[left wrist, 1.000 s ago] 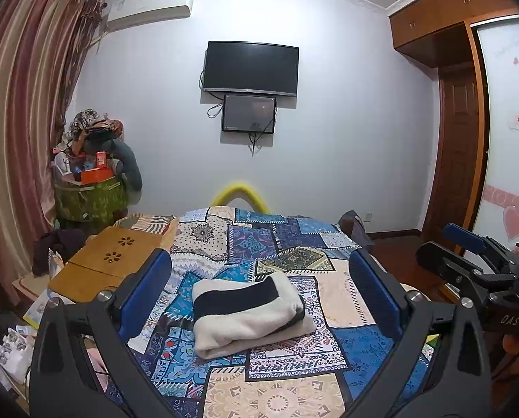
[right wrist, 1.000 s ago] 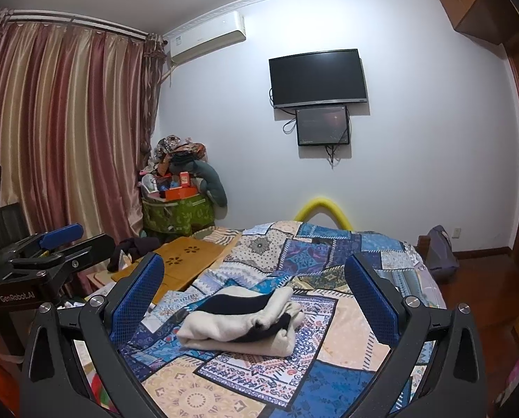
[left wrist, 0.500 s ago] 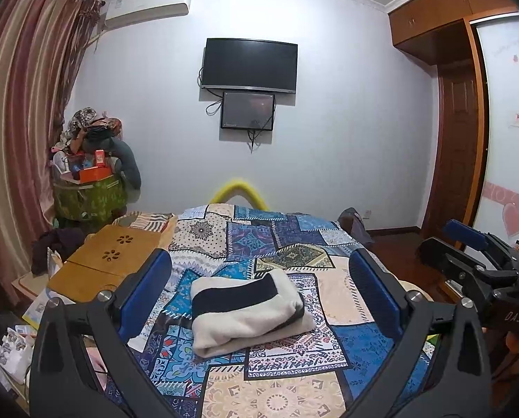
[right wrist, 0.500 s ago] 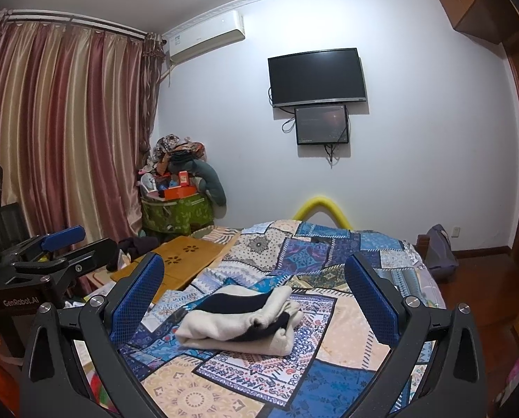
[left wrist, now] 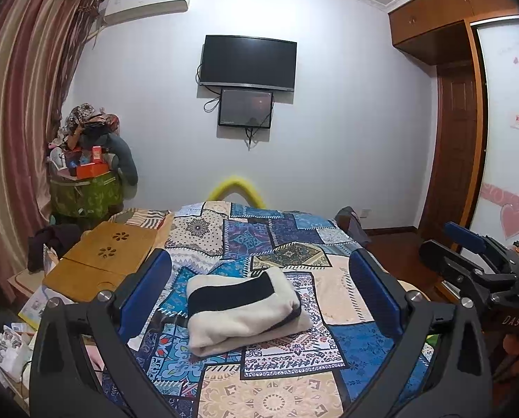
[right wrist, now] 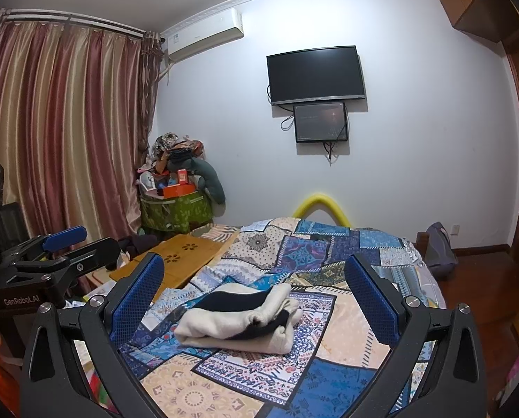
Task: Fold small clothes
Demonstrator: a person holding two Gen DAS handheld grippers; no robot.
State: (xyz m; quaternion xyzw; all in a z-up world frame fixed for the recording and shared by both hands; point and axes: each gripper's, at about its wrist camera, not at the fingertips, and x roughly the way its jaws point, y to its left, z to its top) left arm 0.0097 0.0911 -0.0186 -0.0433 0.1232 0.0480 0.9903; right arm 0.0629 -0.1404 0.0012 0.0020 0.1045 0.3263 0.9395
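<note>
A cream garment with a black band [left wrist: 240, 308] lies folded into a compact bundle on the patchwork bedspread [left wrist: 280, 240]. The right wrist view shows the same folded garment [right wrist: 245, 320] from its open end. My left gripper [left wrist: 259, 278] is held above the bed short of the bundle, open, with nothing between its blue pads. My right gripper [right wrist: 254, 282] is open too, and empty, also back from the bundle. Each gripper appears at the edge of the other's view: the right gripper [left wrist: 468, 257] at the right, the left gripper [right wrist: 64, 247] at the left.
A wooden lap desk [left wrist: 102, 261] lies at the bed's left edge. A heaped green basket [left wrist: 85, 191] stands in the corner by the curtains [right wrist: 50, 132]. A TV [left wrist: 249, 62] hangs on the far wall. A bag [right wrist: 437, 250] sits right of the bed near the wooden door [left wrist: 458, 146].
Both views have drifted only slightly. The folded garment lies as before, and both grippers stay open and empty.
</note>
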